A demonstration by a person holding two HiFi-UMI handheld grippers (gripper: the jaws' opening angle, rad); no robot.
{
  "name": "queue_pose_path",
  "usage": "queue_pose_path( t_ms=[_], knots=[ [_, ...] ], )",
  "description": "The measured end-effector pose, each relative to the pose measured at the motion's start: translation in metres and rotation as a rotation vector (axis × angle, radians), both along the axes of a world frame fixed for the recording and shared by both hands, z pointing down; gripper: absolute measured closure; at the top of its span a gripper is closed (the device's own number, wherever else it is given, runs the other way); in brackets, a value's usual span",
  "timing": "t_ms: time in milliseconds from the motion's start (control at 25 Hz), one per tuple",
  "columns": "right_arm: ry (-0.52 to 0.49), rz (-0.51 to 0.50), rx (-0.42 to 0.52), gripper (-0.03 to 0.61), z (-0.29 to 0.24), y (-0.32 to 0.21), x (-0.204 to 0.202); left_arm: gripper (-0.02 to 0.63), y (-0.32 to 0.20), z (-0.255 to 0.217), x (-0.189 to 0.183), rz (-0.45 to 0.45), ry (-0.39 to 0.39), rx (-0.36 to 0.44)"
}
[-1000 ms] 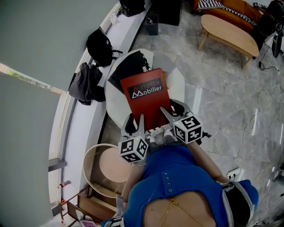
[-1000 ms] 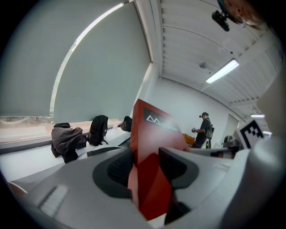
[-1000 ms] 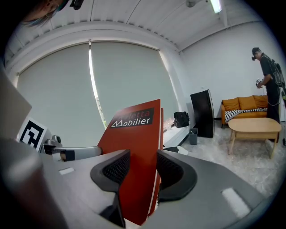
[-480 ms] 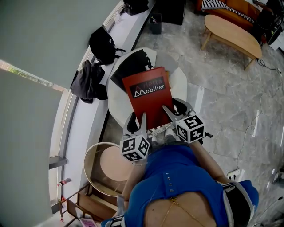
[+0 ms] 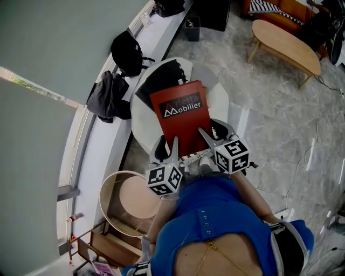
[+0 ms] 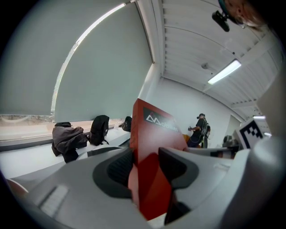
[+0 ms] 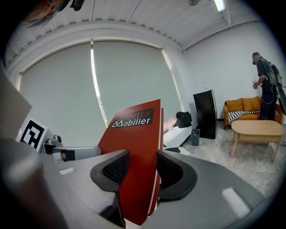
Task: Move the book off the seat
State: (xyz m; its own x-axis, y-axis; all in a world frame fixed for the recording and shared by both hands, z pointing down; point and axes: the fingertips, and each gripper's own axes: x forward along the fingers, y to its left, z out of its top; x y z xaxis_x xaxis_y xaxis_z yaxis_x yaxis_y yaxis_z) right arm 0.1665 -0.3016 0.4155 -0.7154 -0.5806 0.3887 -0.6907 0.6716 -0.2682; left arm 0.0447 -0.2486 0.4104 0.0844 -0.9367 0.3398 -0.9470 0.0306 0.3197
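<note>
A large red book [image 5: 180, 116] with white lettering on a black band is held above the white round seat [image 5: 141, 126]. My left gripper [image 5: 168, 146] grips its near left edge and my right gripper [image 5: 207, 137] its near right edge. In the left gripper view the book [image 6: 154, 134] stands edge-on between the dark pads, and the left gripper [image 6: 146, 167] is shut on it. The right gripper view shows the cover [image 7: 132, 143] and page edge clamped by the right gripper [image 7: 143, 167]. A black cloth [image 5: 161, 78] lies on the seat's far part.
A round wooden side table [image 5: 132, 199] stands at the near left. A black backpack [image 5: 128, 51] and a dark jacket [image 5: 108, 97] lie on the window ledge. An oval coffee table [image 5: 283, 40] and an orange sofa [image 5: 280, 11] are at the far right. A person [image 7: 268, 85] stands far off.
</note>
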Motion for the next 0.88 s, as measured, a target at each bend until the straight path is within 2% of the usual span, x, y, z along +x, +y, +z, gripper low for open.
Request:
queue_pose_path(
  t_ms=[240, 480, 600, 880],
  knots=[
    [0.003, -0.046, -0.009, 0.396, 0.000, -0.003, 0.002, 0.434, 0.002, 0.000, 0.005, -0.042, -0.001, -0.011],
    [-0.009, -0.142, -0.022, 0.396, 0.005, -0.002, -0.001, 0.434, 0.014, 0.004, 0.007, -0.140, -0.010, -0.015],
    [-0.011, -0.205, -0.024, 0.396, 0.008, 0.005, -0.019, 0.434, 0.028, 0.008, -0.005, -0.201, -0.008, -0.016],
    [-0.002, -0.394, -0.039, 0.396, 0.014, 0.044, -0.090, 0.436, 0.086, 0.013, -0.060, -0.395, 0.008, -0.028]
  ],
)
